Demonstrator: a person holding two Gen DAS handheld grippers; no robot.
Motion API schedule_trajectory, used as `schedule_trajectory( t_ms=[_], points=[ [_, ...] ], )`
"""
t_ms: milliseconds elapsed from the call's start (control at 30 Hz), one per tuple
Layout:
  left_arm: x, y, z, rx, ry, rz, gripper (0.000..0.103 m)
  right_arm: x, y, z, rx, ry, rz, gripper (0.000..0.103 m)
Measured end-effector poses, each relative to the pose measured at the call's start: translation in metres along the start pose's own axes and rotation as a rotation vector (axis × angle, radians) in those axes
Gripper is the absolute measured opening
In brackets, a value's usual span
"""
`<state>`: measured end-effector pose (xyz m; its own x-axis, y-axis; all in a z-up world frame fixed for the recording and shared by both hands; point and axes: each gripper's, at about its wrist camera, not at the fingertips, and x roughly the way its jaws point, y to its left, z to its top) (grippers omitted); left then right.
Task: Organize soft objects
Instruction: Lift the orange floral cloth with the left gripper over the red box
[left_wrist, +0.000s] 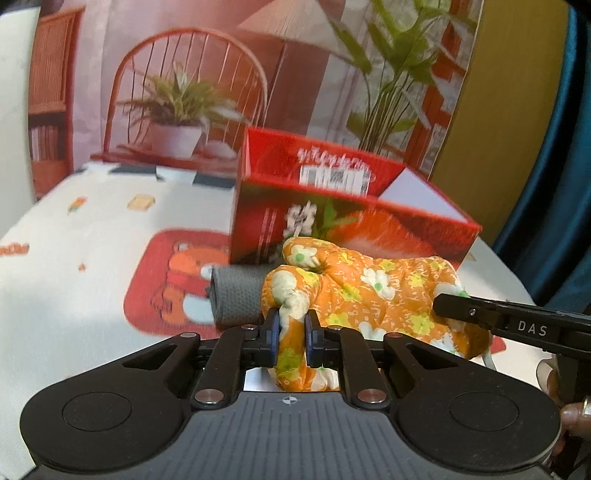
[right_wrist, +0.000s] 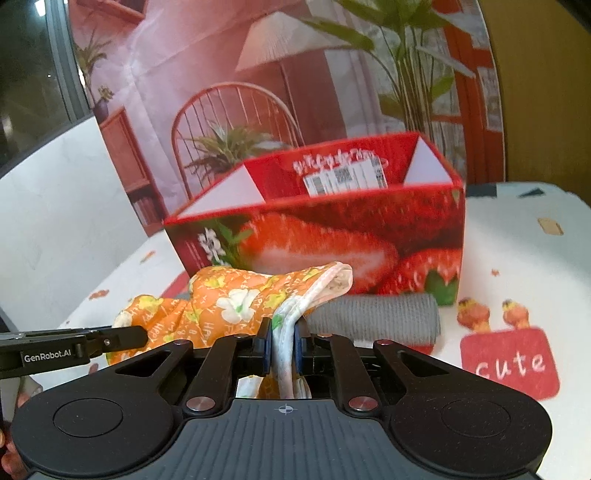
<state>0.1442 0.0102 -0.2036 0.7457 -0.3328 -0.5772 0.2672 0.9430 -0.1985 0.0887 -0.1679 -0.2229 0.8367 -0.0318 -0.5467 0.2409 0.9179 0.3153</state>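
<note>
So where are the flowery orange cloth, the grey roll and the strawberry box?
flowery orange cloth (left_wrist: 373, 291), left wrist view, its bunched middle.
grey roll (right_wrist: 373, 314), right wrist view, its ribbed side.
strawberry box (right_wrist: 332, 236), right wrist view, its front wall.

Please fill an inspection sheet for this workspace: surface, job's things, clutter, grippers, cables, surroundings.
Surface: cartoon-print tablecloth.
Job's things: orange floral cloth lies in front of the open red strawberry box; rolled grey cloth lies beside it.
Clutter: nothing seen.
Grippers: left gripper and right gripper are both shut on the floral cloth.
Cables: nothing seen.
Surroundings: printed room backdrop.
</note>
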Motion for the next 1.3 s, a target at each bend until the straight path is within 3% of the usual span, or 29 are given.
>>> schedule_trajectory(
  t_ms=[633, 1033, 1300],
  points=[
    [-0.016, -0.023, 0.079, 0.022, -0.124, -0.04, 0.014, -0.016, 0.013, 0.094, -0.107, -0.114, 0.041, 0.01],
    [0.025, -0.031, 0.123, 0.027, -0.138, -0.019, 0.014, 0.018, 0.0, 0.15, -0.163, -0.122, 0.009, 0.01],
    [0.073, -0.047, 0.135, 0.067, -0.082, 0.012, 0.014, 0.055, -0.015, 0.171, -0.184, -0.102, -0.038, 0.008]
  ],
)
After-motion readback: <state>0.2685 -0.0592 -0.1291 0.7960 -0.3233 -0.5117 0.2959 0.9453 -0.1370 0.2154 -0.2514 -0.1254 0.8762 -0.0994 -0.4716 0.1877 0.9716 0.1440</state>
